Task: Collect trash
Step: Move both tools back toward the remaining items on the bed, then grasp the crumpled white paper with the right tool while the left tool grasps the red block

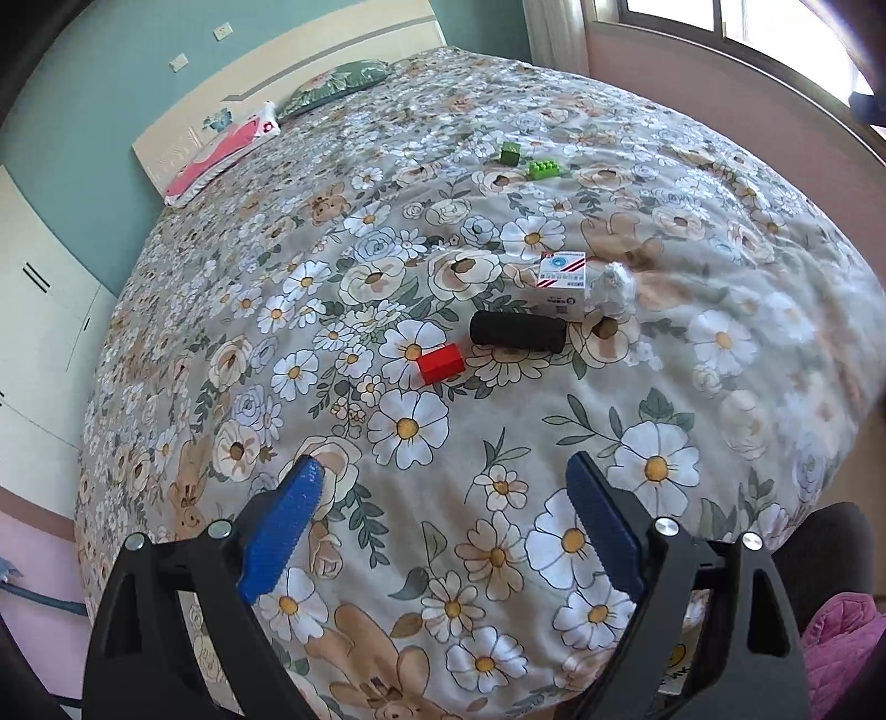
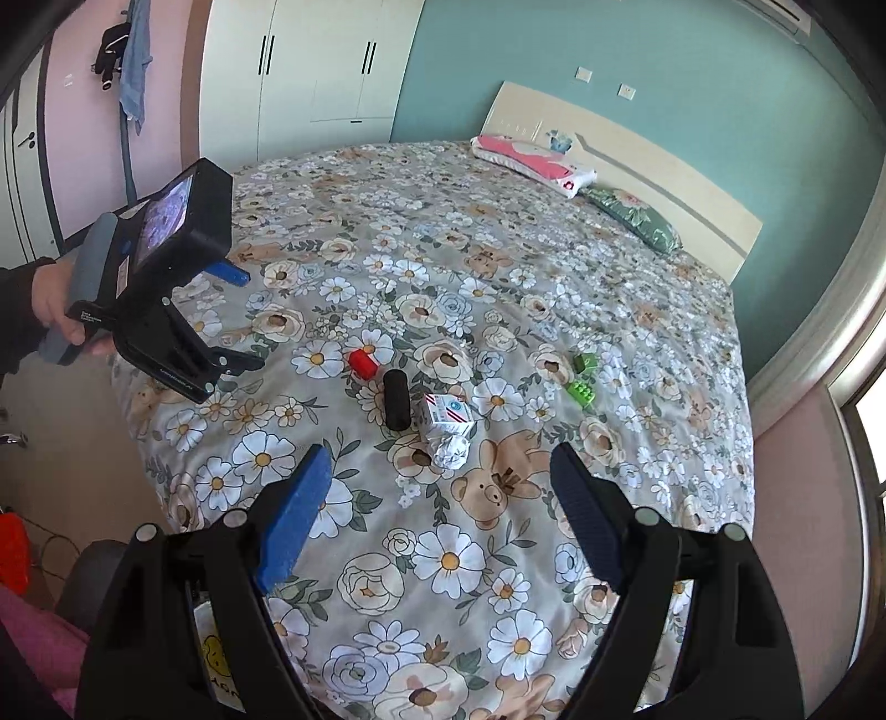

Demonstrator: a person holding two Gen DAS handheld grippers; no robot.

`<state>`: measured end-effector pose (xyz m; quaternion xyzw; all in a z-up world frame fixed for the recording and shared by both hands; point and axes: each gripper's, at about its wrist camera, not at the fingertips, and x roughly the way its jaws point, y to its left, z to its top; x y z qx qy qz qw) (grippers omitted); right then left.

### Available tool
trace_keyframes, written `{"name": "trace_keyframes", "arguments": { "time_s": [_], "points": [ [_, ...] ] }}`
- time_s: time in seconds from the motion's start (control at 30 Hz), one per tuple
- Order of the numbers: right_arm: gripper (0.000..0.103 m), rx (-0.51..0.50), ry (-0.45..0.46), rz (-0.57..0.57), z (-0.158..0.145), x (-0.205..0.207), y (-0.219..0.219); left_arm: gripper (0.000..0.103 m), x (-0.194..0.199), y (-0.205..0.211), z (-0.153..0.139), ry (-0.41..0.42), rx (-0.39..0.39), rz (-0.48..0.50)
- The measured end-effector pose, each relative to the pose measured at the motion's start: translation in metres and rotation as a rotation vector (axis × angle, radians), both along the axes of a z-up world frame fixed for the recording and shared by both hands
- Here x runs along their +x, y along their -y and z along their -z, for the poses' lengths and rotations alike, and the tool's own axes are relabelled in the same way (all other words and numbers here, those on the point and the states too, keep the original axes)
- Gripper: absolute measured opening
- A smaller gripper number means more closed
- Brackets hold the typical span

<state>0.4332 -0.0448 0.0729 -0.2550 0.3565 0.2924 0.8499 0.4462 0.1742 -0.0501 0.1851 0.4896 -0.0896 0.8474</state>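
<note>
On the floral bedspread lie a crumpled white paper ball [image 1: 612, 288] [image 2: 451, 450], a small white carton with red stripes [image 1: 562, 282] [image 2: 446, 415], a black cylinder [image 1: 518, 331] [image 2: 396, 399], a red block [image 1: 440, 363] [image 2: 362, 363] and two green bricks [image 1: 526, 160] [image 2: 581, 379]. My left gripper [image 1: 446, 471] is open and empty, hovering above the bed short of the objects; it also shows in the right wrist view [image 2: 243, 321]. My right gripper [image 2: 440, 459] is open and empty, its jaws wide, just short of the paper ball.
A pink pillow [image 1: 221, 155] [image 2: 531, 160] and a green pillow [image 1: 332, 86] [image 2: 637, 216] lie by the headboard [image 2: 664, 166]. White wardrobes [image 2: 310, 72] stand behind. A window [image 1: 747, 33] is beside the bed. A pink cloth [image 1: 841, 648] lies at the near edge.
</note>
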Motion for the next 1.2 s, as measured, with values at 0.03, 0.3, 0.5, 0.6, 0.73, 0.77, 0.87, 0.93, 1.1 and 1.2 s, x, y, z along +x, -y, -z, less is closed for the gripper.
{"name": "trace_keyframes", "arguments": {
  "time_s": [0.03, 0.3, 0.5, 0.6, 0.73, 0.77, 0.87, 0.93, 1.1, 1.2],
  "points": [
    [0.08, -0.005, -0.016, -0.002, 0.011, 0.01, -0.003, 0.091, 0.008, -0.002, 0.008, -0.011, -0.001, 0.011],
    [0.08, -0.049, -0.153, 0.002, 0.105, 0.081, -0.017, 0.091, 0.069, -0.012, 0.077, -0.057, 0.033, 0.108],
    [0.08, -0.084, -0.214, -0.012, 0.162, 0.12, -0.025, 0.091, 0.107, -0.011, 0.112, -0.077, 0.02, 0.205],
    [0.08, -0.074, -0.252, -0.008, 0.185, 0.139, -0.028, 0.091, 0.123, -0.009, 0.13, -0.105, 0.013, 0.239],
    [0.08, -0.056, -0.28, -0.012, 0.21, 0.161, -0.032, 0.091, 0.131, -0.008, 0.145, -0.116, -0.002, 0.259],
    [0.08, -0.051, -0.289, -0.012, 0.215, 0.165, -0.033, 0.091, 0.133, -0.008, 0.146, -0.116, -0.021, 0.254],
    [0.077, -0.035, -0.323, -0.016, 0.228, 0.176, -0.036, 0.088, 0.138, -0.012, 0.148, -0.146, -0.075, 0.228],
    [0.053, -0.029, -0.349, -0.02, 0.235, 0.18, -0.038, 0.073, 0.136, -0.012, 0.146, -0.154, -0.115, 0.239],
    [0.041, -0.012, -0.387, -0.022, 0.241, 0.179, -0.039, 0.046, 0.134, -0.007, 0.145, -0.163, -0.127, 0.228],
    [0.037, -0.006, -0.397, -0.017, 0.238, 0.177, -0.038, 0.046, 0.131, -0.001, 0.145, -0.144, -0.1, 0.207]
  ]
}}
